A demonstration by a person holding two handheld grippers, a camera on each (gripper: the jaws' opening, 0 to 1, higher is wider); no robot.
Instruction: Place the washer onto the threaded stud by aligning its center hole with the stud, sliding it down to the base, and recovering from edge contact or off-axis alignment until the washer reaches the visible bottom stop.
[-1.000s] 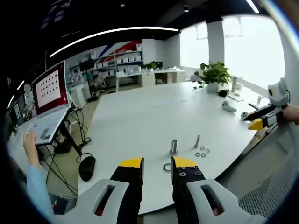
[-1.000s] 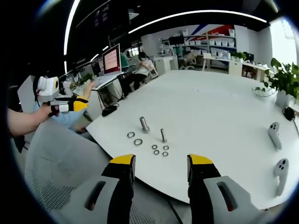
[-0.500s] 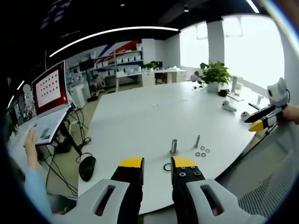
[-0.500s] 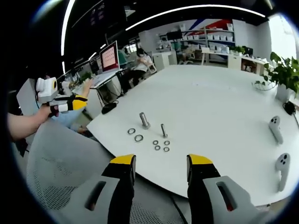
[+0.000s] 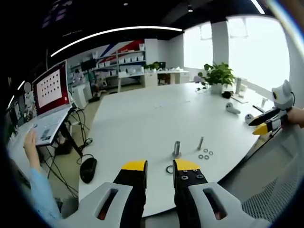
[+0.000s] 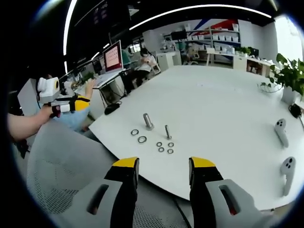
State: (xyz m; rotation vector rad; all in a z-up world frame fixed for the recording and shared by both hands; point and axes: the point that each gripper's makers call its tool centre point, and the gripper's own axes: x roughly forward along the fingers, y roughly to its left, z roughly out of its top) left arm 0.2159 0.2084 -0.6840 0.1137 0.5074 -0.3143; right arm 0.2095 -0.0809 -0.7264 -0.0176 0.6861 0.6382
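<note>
I hold my left gripper point(image 5: 159, 165) low over the near edge of the white table point(image 5: 142, 118), its yellow-tipped jaws a narrow gap apart and gripping nothing. Just beyond the tips lies a large dark washer point(image 5: 170, 169), flat on the tabletop — close to the thick threaded stud point(image 5: 176, 148), which stands upright behind it. A thinner bolt point(image 5: 200, 143) stands to the right of the stud, with three small washers point(image 5: 205, 154) clustered at its foot.

My right gripper point(image 6: 161, 164) hangs off the table's edge over a grey mesh chair back point(image 6: 57, 166), jaws wide apart and empty. From that side the stud point(image 6: 148, 121) and the thin bolt point(image 6: 167, 131) stand side by side, two large washers point(image 6: 138, 136) lying flat before the stud and four small ones point(image 6: 165, 147) before the bolt — none threaded on anything.

Further off, two white controllers point(image 6: 283, 148) rest on the table, a potted plant point(image 5: 217, 76) sits at its far end, and a person's hand point(image 5: 29, 145) rests at a laptop point(image 5: 47, 102) on a side desk.
</note>
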